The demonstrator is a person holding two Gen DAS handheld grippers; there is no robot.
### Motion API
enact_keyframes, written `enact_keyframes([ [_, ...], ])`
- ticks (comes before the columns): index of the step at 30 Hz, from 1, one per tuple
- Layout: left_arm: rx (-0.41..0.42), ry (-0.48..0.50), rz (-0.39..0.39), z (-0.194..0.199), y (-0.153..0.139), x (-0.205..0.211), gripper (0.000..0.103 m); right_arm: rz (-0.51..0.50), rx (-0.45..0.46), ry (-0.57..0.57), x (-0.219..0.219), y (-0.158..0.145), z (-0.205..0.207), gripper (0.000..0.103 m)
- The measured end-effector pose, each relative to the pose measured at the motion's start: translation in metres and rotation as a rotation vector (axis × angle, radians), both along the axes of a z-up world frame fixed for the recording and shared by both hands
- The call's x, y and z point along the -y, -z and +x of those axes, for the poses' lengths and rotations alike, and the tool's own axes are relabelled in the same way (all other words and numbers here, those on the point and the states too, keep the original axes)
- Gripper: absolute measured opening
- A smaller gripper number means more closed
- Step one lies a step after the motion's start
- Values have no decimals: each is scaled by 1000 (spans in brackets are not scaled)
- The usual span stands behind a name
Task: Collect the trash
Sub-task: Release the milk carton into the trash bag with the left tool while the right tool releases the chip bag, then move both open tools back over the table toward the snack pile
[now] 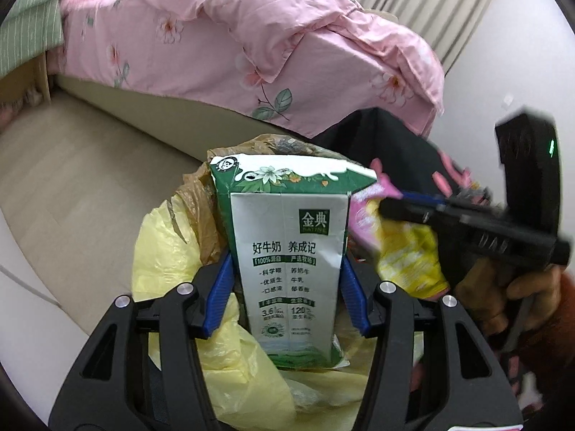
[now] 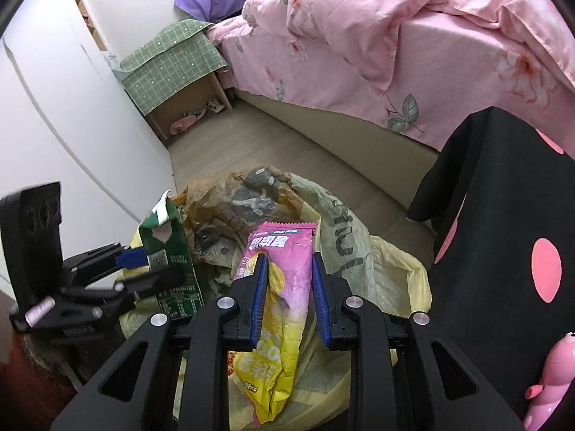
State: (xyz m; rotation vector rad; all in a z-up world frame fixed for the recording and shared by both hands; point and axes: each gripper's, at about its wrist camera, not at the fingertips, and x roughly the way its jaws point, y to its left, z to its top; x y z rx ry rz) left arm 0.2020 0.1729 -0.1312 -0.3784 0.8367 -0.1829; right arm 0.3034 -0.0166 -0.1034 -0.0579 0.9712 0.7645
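- The green-and-white cardboard milk carton (image 1: 291,251) is pinched at its two side edges by the left tongs (image 1: 287,280). It hangs upright over the mouth of the pale yellow plastic trash bag (image 1: 172,251). With its torn top it is probably empty, so light, and stiff enough to hold by the sides, though a harder squeeze would likely buckle it.
- The pink-and-yellow crinkled foil snack wrapper (image 2: 284,287) sits between the pads of the right tongs (image 2: 289,287), which are narrowed onto it, over the same bag. It looks limp, slick and nearly weightless; a grip across the middle suits it.
- The bag is soft, its rim slumped, with brown plastic film (image 2: 230,194) inside.
- The bag stands on a pale wood floor (image 2: 287,143) beside a bed with a pink floral quilt (image 2: 395,36). A black cloth with pink dots (image 2: 503,233) hangs close by.
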Motion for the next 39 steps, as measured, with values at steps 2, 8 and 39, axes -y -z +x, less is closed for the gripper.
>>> enact_keyframes([
  [2, -9, -7, -100, 0, -5, -8, 58, 8, -8, 17, 4, 1, 1, 25],
  [8, 73, -41, -73, -9, -44, -8, 81, 65, -14, 56, 21, -8, -5, 38],
  [39, 205, 375, 117, 1, -90, 249, 94, -46, 278, 488, 333, -49, -175, 55],
])
